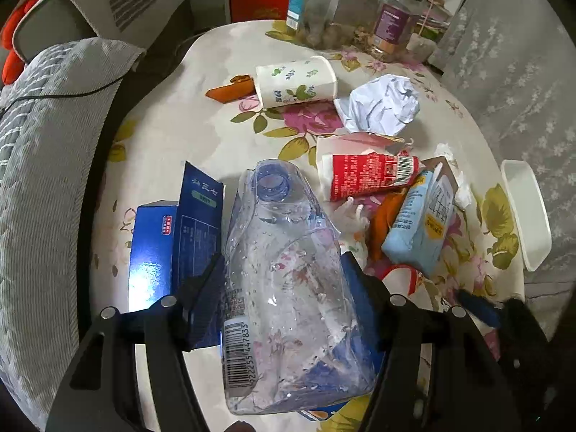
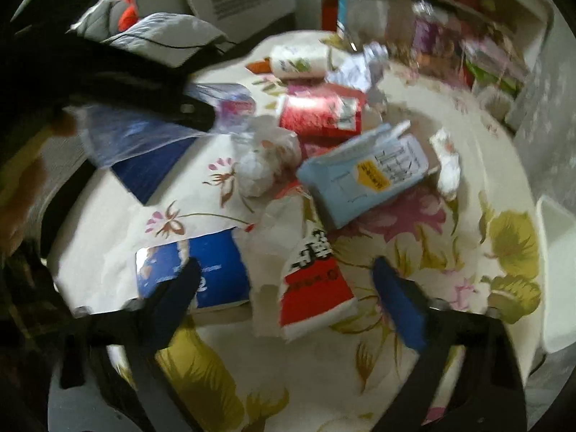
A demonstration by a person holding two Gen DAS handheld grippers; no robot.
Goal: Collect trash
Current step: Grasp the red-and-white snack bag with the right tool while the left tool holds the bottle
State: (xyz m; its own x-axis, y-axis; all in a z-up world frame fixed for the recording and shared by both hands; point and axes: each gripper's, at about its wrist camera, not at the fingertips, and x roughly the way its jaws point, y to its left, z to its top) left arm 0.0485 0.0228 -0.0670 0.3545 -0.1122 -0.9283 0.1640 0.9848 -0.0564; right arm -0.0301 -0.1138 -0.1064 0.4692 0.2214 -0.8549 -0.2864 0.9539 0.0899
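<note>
My left gripper [image 1: 282,262] is shut on a crushed clear plastic bottle [image 1: 284,306], whose open neck points away from me, just above the flowered tablecloth [image 1: 201,115]. A blue box [image 1: 172,230] lies under its left finger. In the right wrist view the same bottle [image 2: 144,136] shows blurred at the upper left. My right gripper [image 2: 286,270] stands open, its fingers on either side of a torn red and white wrapper [image 2: 313,288] without touching it. A torn blue carton piece [image 2: 212,273] lies beside its left finger.
More litter is scattered across the table: a flowered paper cup [image 1: 295,82], crumpled white paper [image 1: 381,108], a red carton [image 1: 367,176], a light blue carton [image 1: 421,219] and a tissue ball [image 2: 262,165]. Jars [image 1: 313,10] stand at the back. A white tray [image 1: 525,208] sits at the right edge.
</note>
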